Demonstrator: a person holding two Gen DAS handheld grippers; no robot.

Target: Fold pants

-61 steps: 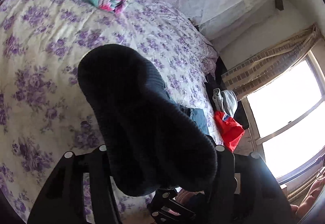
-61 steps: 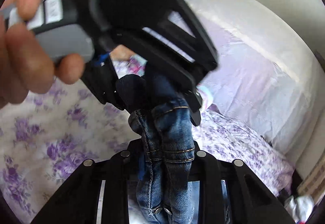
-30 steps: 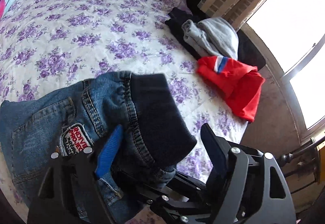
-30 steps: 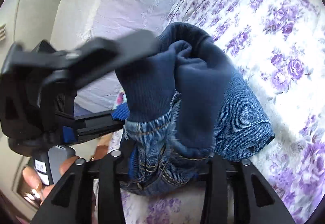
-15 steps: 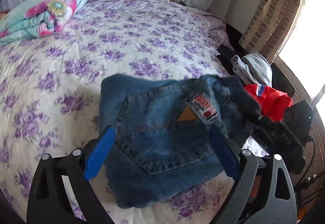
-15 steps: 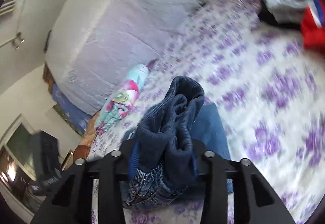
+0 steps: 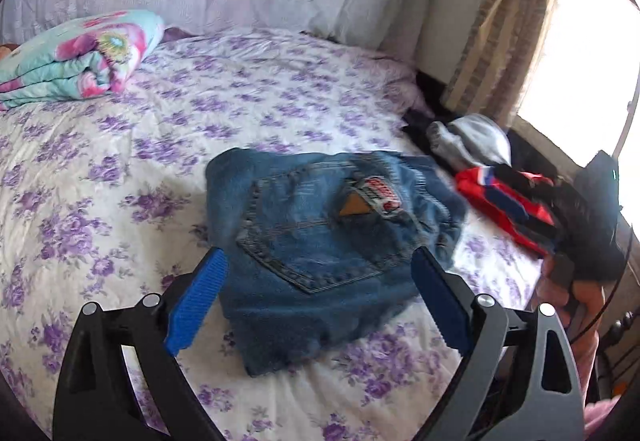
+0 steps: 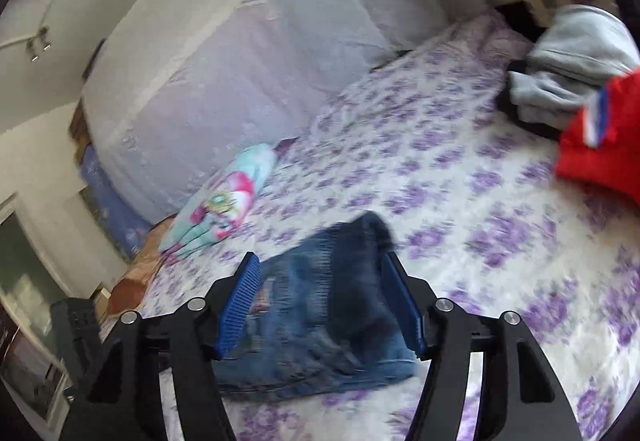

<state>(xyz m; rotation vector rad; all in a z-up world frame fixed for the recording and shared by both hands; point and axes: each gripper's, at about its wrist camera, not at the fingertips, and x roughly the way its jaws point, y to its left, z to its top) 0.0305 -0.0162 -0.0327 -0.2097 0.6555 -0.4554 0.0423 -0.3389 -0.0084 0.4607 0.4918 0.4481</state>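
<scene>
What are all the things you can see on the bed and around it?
Jeans: one pair, blue denim with a dark cuff, folded, middle of the bed.
Bed sheet: one, white with purple flowers, under everything.
Blanket: one, teal and pink, folded, far left corner.
Grey garment: one, right edge of the bed.
Red garment: one, red with a blue and white stripe, beside the grey one.
Curtain: one, beige, by the bright window.
Left gripper: black with blue pads, open, holding nothing.
Right gripper: same colours, jaws opening, jeans between them but pads not pressing.
</scene>
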